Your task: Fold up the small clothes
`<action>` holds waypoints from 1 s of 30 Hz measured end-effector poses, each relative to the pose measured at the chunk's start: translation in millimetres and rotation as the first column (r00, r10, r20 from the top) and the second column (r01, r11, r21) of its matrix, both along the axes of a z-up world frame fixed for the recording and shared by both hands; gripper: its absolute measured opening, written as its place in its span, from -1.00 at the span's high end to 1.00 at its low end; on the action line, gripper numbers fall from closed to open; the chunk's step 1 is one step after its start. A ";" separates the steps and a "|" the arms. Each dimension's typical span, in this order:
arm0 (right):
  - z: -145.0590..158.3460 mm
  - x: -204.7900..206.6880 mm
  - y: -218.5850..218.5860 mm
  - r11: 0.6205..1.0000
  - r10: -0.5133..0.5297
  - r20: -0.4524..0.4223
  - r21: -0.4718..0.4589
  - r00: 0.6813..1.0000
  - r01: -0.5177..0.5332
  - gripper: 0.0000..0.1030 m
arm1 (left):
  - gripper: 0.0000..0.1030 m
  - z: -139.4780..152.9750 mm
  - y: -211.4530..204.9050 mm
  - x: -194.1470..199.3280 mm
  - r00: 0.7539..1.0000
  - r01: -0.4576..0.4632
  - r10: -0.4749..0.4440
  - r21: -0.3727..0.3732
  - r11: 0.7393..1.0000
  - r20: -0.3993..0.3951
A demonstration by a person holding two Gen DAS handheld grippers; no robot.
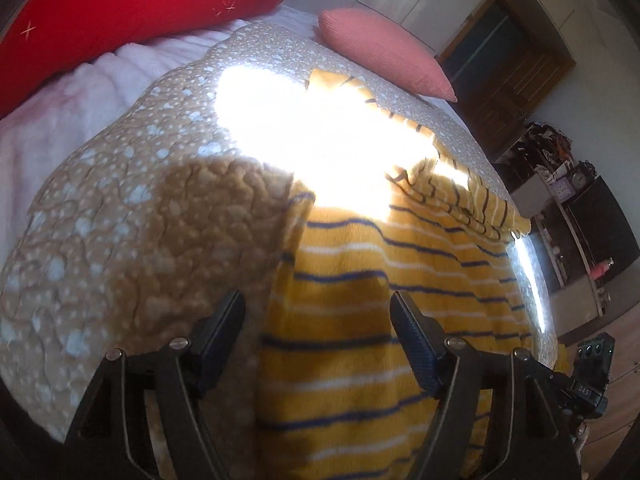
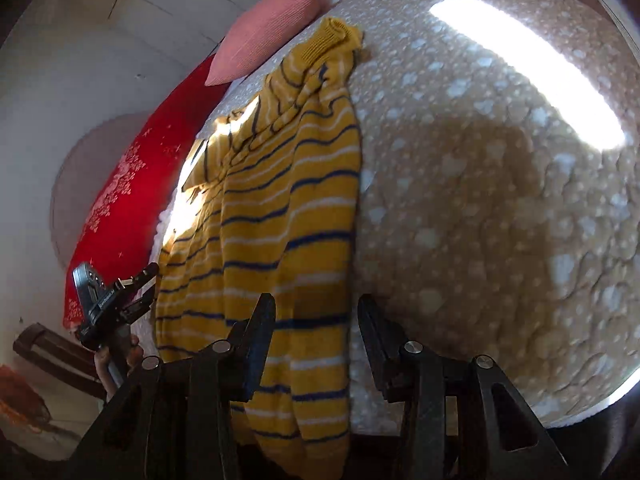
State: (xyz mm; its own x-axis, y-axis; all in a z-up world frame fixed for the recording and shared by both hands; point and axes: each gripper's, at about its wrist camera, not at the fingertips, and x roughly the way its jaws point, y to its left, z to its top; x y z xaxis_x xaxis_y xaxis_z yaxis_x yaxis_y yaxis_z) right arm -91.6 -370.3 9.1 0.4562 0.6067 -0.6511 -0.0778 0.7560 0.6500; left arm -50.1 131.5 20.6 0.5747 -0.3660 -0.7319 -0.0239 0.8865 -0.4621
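Note:
A yellow sweater (image 1: 360,360) (image 2: 280,200) with navy and white stripes lies spread on a tan quilt (image 1: 140,220) (image 2: 480,200) dotted with white. Its sleeves bunch at the far end near a glaring sun patch. My left gripper (image 1: 316,312) hovers open over the sweater's left edge, one finger above the quilt and one above the knit. It also shows in the right wrist view as the left gripper (image 2: 150,286), held by a hand at the sweater's far side. My right gripper (image 2: 316,304) stands open over the sweater's right edge, and its pads press on nothing.
A red pillow (image 1: 120,8) (image 2: 120,200) and a pink pillow (image 1: 384,48) (image 2: 268,28) lie at the head of the bed, with a white blanket (image 1: 60,100) beside the quilt. A dark wooden door (image 1: 508,72) and cluttered shelves (image 1: 572,200) stand beyond the bed.

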 end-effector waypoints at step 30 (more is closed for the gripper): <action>-50.7 -65.0 76.6 0.978 0.144 -0.106 0.170 0.984 -0.124 0.75 | 0.83 -49.7 -37.7 -109.0 0.973 0.026 -0.083 -0.255 0.967 -0.215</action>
